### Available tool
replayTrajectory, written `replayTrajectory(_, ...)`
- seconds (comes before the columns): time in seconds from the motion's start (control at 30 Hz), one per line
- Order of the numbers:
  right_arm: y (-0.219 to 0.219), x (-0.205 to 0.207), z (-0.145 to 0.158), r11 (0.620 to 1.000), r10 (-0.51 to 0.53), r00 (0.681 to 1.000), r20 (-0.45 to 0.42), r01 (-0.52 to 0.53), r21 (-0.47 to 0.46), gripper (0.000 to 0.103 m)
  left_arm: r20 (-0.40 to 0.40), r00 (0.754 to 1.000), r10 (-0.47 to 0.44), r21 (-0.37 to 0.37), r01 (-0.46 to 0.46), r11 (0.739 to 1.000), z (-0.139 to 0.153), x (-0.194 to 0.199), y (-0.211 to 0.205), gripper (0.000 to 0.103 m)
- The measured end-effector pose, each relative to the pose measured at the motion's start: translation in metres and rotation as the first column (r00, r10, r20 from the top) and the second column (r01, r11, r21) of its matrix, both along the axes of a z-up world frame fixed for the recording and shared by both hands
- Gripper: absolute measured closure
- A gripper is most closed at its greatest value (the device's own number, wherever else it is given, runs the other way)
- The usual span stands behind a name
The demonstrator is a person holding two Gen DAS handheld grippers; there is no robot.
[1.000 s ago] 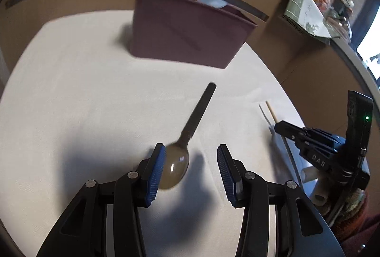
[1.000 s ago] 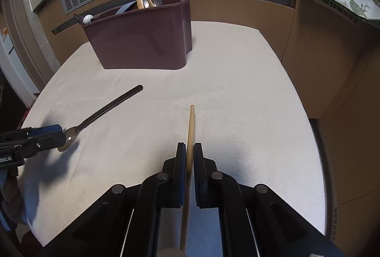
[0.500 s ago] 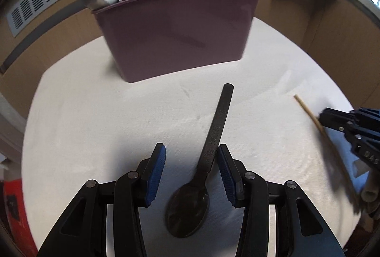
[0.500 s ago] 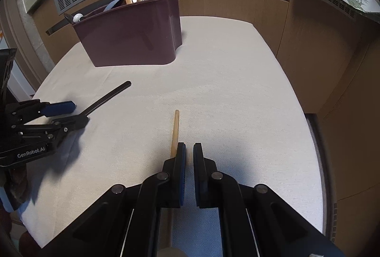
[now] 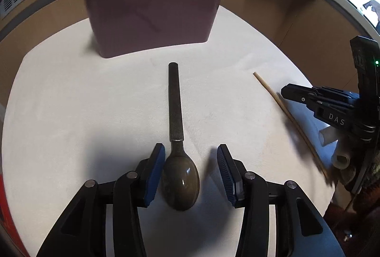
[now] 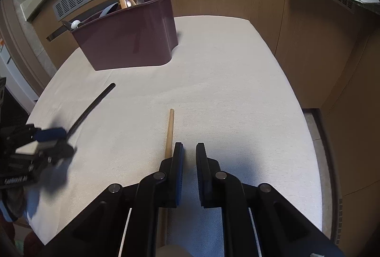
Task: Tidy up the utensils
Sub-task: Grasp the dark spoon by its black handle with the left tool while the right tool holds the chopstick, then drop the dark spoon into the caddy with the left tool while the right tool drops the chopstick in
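Spoon (image 5: pixel 177 138) now lies straight down the middle of the left claw (image 5: pixel 190 171), bowl between the blue pads; a second ago it sat slantwise with only the left pad near the bowl. Chopstick (image 6: pixel 169 131) has slipped out of the right claw (image 6: pixel 189 171), whose jaws have just been opening; it now lies on the cloth just outside the left finger, nothing between the pads.

Step in hand, as I judge it: chopstick set down, left claw lining up to pick the spoon. Left claw released, jaws half spread, one pad just beside the bowl, the other apart from it. Next move calls for closing on the bowl or neck, lifting, then carrying to the maroon bin (image 5: pixel 152 17) at the far side of the worktop (image 5: pixel 71 95).

Spoon: dark, glossy brownish bowl facing up, long flat black handle pointing toward the bin, flat on the white cloth. The bin already holds several utensils standing up. Smooth bowl may slide under the pads.
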State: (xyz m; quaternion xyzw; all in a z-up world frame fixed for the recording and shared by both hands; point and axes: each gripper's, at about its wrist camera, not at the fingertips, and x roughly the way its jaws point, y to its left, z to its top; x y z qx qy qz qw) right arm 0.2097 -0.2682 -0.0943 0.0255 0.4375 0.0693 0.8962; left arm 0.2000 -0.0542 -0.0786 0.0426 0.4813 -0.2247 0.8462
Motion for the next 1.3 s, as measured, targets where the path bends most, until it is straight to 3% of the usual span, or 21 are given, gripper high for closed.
replayTrajectory(0.13,0.002,-0.002,0.001,1.0,0.007,1.0,0.01,-0.007,-0.006,0.092,0.023,0.998,0.058,0.005,-0.058,0.998,-0.001,0.021,-0.007,0.071)
replayTrajectory(0.3,0.006,-0.005,0.002,0.999,0.019,0.999,0.032,-0.018,-0.036,0.092,0.064,0.997,0.049,0.031,-0.051,0.998,-0.004,0.05,-0.023,0.076)
replayTrajectory(0.53,0.01,-0.001,-0.001,0.998,0.054,0.998,0.014,-0.054,-0.029,0.091,0.067,0.998,-0.005,0.12,-0.003,0.993,-0.004,0.069,-0.045,0.075)
replayTrajectory(0.67,0.014,0.002,0.0,0.997,0.081,0.997,0.009,-0.081,-0.012,0.09,0.018,1.0,0.007,0.087,-0.008,0.996,-0.003,0.081,-0.046,0.075)
replayTrajectory(0.8,0.021,0.004,0.0,0.994,0.109,0.994,-0.003,-0.109,0.029,0.09,0.025,1.0,0.004,0.089,-0.006,0.996,-0.002,0.086,-0.041,0.075)
replayTrajectory(1.07,0.027,0.003,-0.006,0.995,0.101,0.995,-0.026,-0.102,-0.012,0.09,-0.001,1.0,0.002,0.09,-0.002,0.996,0.001,0.095,-0.039,0.074)
replayTrajectory(1.2,0.029,-0.001,-0.006,0.991,0.122,0.992,-0.015,-0.122,-0.048,0.097,0.011,1.0,-0.003,0.113,0.002,0.994,0.003,0.092,-0.044,0.075)
replayTrajectory(1.3,0.018,-0.002,-0.002,0.995,0.102,0.995,-0.009,-0.102,-0.006,0.098,0.026,0.999,-0.022,0.115,0.018,0.993,0.006,0.089,-0.048,0.086)
